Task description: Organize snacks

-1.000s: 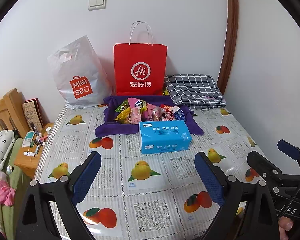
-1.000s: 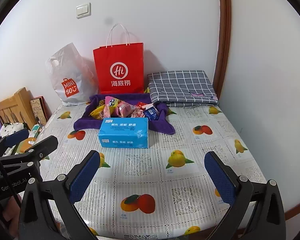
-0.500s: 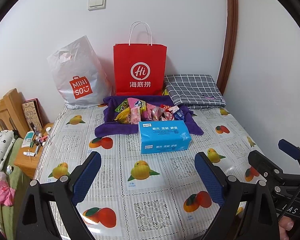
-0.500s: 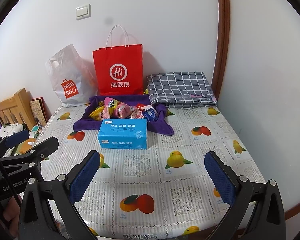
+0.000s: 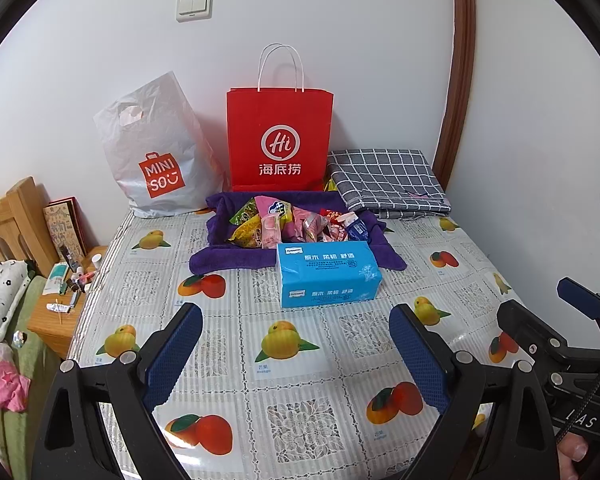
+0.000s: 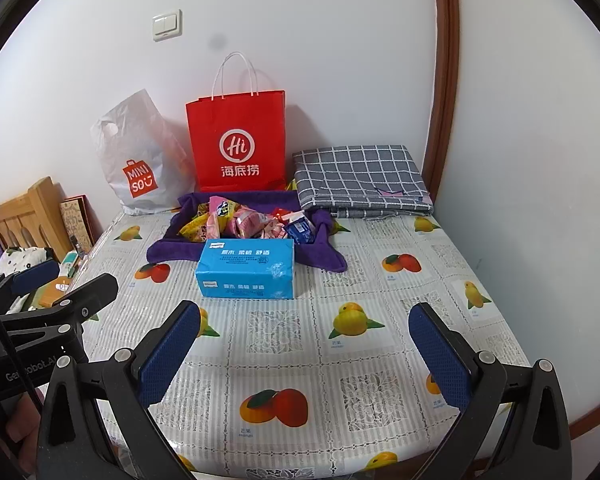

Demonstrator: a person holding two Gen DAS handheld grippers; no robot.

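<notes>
1. The snacks [image 5: 296,226] lie in a loose heap on a purple cloth [image 5: 236,258], well ahead of both grippers, at the far end of the fruit-print tablecloth [image 5: 296,364]. A blue tissue pack [image 5: 326,274] sits just in front of the heap, between it and the jaws.
2. The left gripper [image 5: 296,354] hangs over the near end of the table with its jaws wide apart and nothing between them.
3. The right gripper [image 6: 304,354] is beside it, likewise spread wide and empty; neither one is touching anything.
4. From here the heap looks like small foil and plastic packets: yellow, pink, red and a blue one on the right. I would guess they are light, crinkly and a bit slick, so a pad could skate off a flat face.
5. Best hold, to my eye, is across a packet's sealed edge or its narrow middle, pinching gently so the contents do not get crushed.
6. The packets overlap, so lifting one may drag a neighbour; the top ones nearest the tissue pack seem easiest to reach.
7. The cloth is soft and could bunch up if a pad digs in beneath a packet.
8. A red paper bag [image 5: 280,140] and a white plastic bag [image 5: 156,152] stand beyond the heap against the wall; which holds the snacks I cannot tell.
</notes>
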